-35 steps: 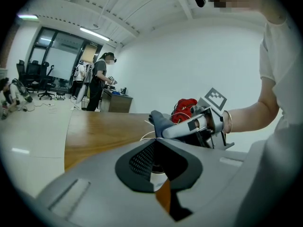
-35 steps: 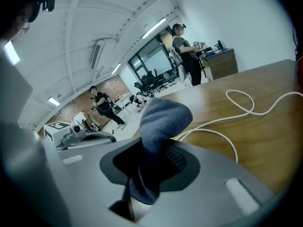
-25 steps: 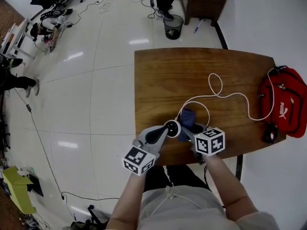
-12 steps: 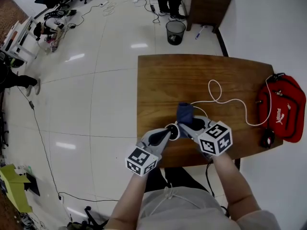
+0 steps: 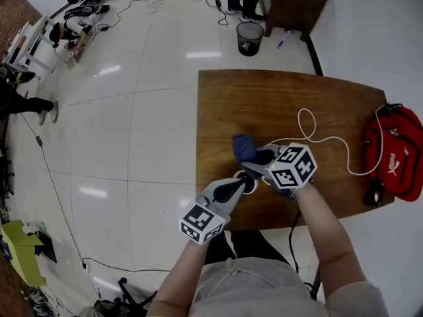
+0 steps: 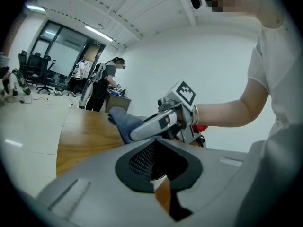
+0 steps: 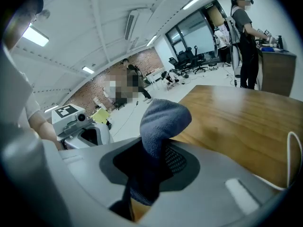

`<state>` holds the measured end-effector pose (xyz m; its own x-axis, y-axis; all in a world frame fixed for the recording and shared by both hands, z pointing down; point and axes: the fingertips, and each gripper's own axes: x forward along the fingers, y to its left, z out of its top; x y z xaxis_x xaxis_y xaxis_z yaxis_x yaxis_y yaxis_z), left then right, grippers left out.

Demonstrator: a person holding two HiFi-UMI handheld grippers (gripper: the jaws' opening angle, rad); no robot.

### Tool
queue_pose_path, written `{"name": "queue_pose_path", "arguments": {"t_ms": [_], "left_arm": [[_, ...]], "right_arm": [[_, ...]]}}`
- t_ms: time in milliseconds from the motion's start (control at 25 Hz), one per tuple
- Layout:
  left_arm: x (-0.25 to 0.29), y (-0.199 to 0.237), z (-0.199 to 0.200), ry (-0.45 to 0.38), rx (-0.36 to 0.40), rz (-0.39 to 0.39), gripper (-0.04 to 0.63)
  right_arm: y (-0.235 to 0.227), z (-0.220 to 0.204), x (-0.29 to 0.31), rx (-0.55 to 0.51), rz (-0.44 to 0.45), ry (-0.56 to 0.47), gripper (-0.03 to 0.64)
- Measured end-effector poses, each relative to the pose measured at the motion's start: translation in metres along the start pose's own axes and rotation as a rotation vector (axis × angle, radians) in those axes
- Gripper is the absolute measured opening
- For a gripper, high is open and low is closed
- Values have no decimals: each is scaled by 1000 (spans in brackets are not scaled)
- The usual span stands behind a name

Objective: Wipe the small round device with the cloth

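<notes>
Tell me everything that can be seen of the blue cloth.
The cloth is dark blue-grey and looks soft and fleecy. It is bunched and pinched between the shut jaws of the right gripper, with a rounded fold sticking out past them. It is held up over the wooden table.

Wooden surface (image 5: pixel 264 101) carries a looped white cable (image 5: pixel 324 139), a red bag (image 5: pixel 398 152) at its right edge, and a small dark object (image 5: pixel 375 191) just beside the bag.

Head view looked steeply down, left hand-held gripper (image 5: pixel 247 185) and right hand-held gripper (image 5: pixel 252 162) views sat close behind jaws, all shared the surface (image 5: pixel 277 104)
</notes>
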<state>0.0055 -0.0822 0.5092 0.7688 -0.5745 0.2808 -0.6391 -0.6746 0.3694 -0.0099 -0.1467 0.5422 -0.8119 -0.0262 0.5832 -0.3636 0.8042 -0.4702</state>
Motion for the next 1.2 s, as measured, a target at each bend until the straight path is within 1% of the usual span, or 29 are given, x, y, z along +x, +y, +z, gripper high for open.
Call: {"name": "queue_pose_path", "arguments": {"t_ms": [120,200,360,480,560,640,720,800,880,960,1040,1120,1200], "left_arm": [[2,0,1,-8,-5,-8,6],[3,0,1,-3,1,-10,6],[1,1,-1,12,3,-16,6],[2,0,0,10,3,-19,6],[1,0,0,10,0,-23,6],[0,2,-1,19,2,-24,6],[-3,3,2,26,23,-19,6],[-9,5,11,10,43,-13,6],[-18,11,19,-6,57,-2,6],[-28,22,22,-8,75,18,6],[-36,34,22,-5,86,44,6],[-43,45,21,3,81,67,6],[-52,52,18,7,71,85,6]], "right_arm": [[-9,-3,8,59,30,3,107],[-16,-5,13,70,24,13,107],[-34,-23,26,16,-49,113,106],[-41,-40,33,5,-69,181,106],[-44,-45,36,31,-78,182,107],[-46,-40,32,48,-94,165,107],[-39,-23,21,15,-102,141,106],[-18,4,8,-56,-66,122,106],[13,28,-1,-145,14,150,106],[43,40,-2,-231,96,236,106],[60,38,6,-300,147,342,107],[63,27,18,-337,163,429,106],[59,15,30,-346,161,495,106]]}}
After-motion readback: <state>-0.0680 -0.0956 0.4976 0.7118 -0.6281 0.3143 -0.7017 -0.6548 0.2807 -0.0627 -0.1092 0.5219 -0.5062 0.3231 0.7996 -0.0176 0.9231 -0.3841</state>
